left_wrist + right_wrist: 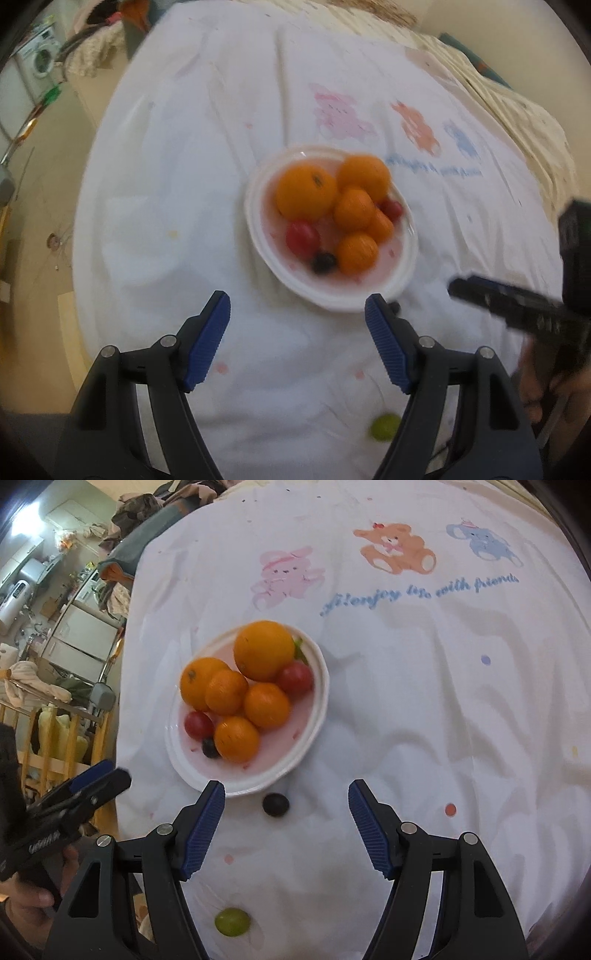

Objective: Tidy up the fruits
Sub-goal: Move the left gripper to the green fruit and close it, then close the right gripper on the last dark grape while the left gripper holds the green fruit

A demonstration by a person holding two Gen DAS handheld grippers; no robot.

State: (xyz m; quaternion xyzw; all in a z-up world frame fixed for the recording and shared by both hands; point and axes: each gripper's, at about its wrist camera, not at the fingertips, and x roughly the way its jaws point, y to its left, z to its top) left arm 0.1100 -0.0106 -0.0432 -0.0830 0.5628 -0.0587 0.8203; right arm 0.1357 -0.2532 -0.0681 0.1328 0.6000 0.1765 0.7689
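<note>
A white plate (317, 709) (258, 236) on a white printed cloth holds several oranges (264, 650), two red tomatoes (295, 677) and a dark grape (209, 747). A loose dark grape (275, 804) lies on the cloth just in front of the plate. A green grape (232, 921) (385, 426) lies nearer, by the cloth's front edge. My right gripper (286, 794) is open and empty, just above the loose dark grape. My left gripper (297, 306) is open and empty, short of the plate's near rim.
The cloth (443, 701) has rabbit, bear and elephant prints and blue lettering. Its left edge drops to a cluttered room with a wooden rail (55, 738). The other gripper shows at each view's side (517, 302) (74, 794).
</note>
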